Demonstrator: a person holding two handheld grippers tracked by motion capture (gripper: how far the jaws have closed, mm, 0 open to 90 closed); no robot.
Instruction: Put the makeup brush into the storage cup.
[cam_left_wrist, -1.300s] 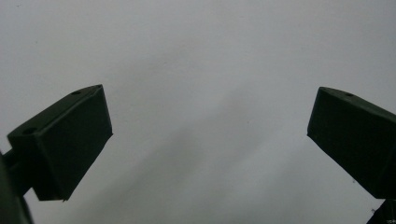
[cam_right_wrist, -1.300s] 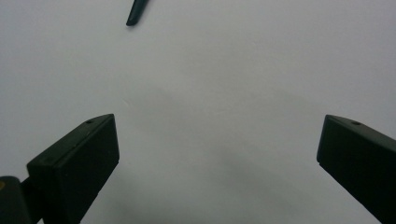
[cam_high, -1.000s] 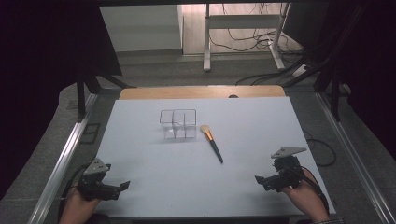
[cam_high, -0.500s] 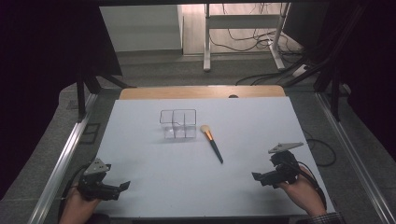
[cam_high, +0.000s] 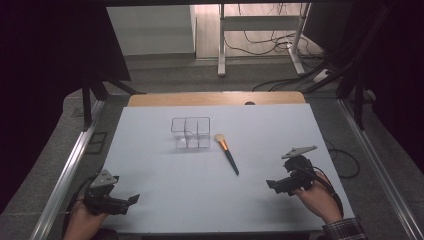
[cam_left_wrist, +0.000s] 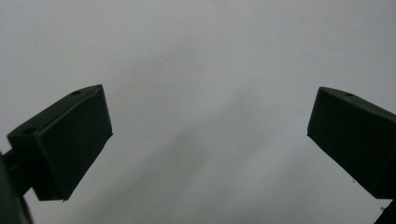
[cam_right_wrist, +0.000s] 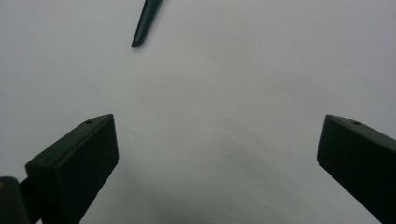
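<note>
A makeup brush (cam_high: 227, 153) with a pale tuft, gold ferrule and dark handle lies on the white table (cam_high: 165, 190), just right of a clear plastic organiser (cam_high: 190, 133) with compartments. My right gripper (cam_high: 274, 185) is open, low over the table to the lower right of the brush. The brush's handle tip (cam_right_wrist: 141, 32) pokes in at the top of the right gripper view, beyond the wide-apart jaws (cam_right_wrist: 217, 163). Near the front left corner my left gripper (cam_high: 131, 201) is open, with bare table between its jaws (cam_left_wrist: 210, 140).
A wooden strip (cam_high: 215, 98) runs along the table's far edge. Metal rails (cam_high: 70, 165) flank both sides. A desk frame and cables (cam_high: 260, 35) stand on the floor behind. A cable (cam_high: 345, 160) trails off the right edge.
My right gripper has moved left and slightly forward across the table, toward the brush's handle end. The left gripper has stayed put.
</note>
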